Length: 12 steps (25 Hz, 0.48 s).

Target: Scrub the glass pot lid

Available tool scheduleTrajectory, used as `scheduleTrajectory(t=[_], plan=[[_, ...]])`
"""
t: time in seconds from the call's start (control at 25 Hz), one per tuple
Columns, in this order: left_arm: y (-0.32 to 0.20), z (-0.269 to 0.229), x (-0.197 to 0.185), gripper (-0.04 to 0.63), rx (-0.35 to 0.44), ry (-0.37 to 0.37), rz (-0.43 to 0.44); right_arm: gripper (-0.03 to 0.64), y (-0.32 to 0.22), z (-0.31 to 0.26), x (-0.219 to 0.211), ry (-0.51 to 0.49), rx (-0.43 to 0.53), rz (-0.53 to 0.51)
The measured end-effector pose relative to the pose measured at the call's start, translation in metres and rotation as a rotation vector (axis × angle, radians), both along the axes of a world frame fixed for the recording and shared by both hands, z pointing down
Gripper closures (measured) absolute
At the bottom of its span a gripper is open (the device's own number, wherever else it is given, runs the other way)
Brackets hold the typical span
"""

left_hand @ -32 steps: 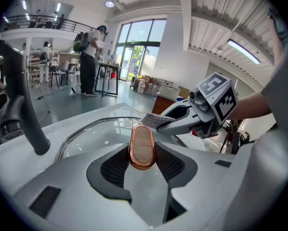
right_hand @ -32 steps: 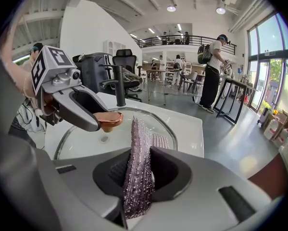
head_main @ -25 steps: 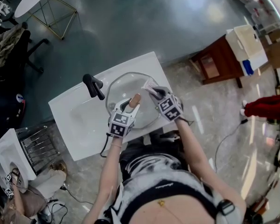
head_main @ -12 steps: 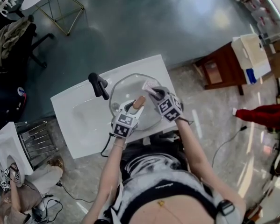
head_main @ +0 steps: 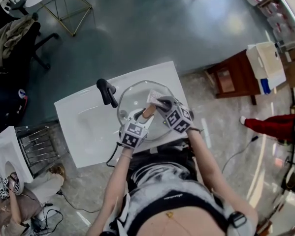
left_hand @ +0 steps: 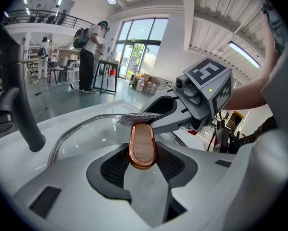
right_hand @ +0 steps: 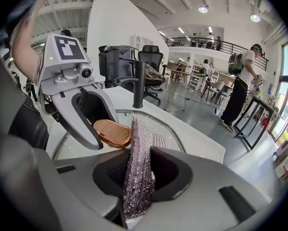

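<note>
The glass pot lid (head_main: 135, 98) lies over the basin of a white sink (head_main: 81, 124). Its oval wood-and-copper handle (left_hand: 143, 146) sits between the pads of my left gripper (left_hand: 143, 163), which is shut on it. My right gripper (right_hand: 139, 174) is shut on a silvery scrub pad (right_hand: 138, 167) that stands on edge between its jaws. In the head view the pad (head_main: 153, 98) rests on the glass just right of the handle (head_main: 148, 112), with the right gripper (head_main: 161, 102) close beside the left gripper (head_main: 143, 116). The steel rim of the lid (left_hand: 79, 129) curves off to the left.
A black faucet (head_main: 106, 91) rises at the lid's left edge, near the left gripper (right_hand: 93, 124). The sink counter ends close to my body. A wooden side table (head_main: 231, 77) stands on the floor to the right. People stand far off in the hall.
The right gripper has slid the scrub pad over the glass toward the handle and rolled a little. The left gripper keeps its hold in the same place.
</note>
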<state>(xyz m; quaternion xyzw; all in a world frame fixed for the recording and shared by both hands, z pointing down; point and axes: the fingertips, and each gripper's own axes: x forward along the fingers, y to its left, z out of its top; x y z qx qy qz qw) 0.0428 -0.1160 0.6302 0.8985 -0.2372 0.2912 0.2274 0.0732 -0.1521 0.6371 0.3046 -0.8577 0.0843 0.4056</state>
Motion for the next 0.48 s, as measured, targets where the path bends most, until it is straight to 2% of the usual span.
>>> scheduleTrajectory(t=[0.28,0.48], plan=[[0.000,0.000,0.000,0.416,-0.001,0.000,0.003,0.525,-0.031,0.003,0.006,-0.013,0.001,0.053],[0.000,0.001,0.001,0.416,-0.001,0.005,0.002,0.525,-0.053,0.006,0.005,-0.003,-0.008,0.050]])
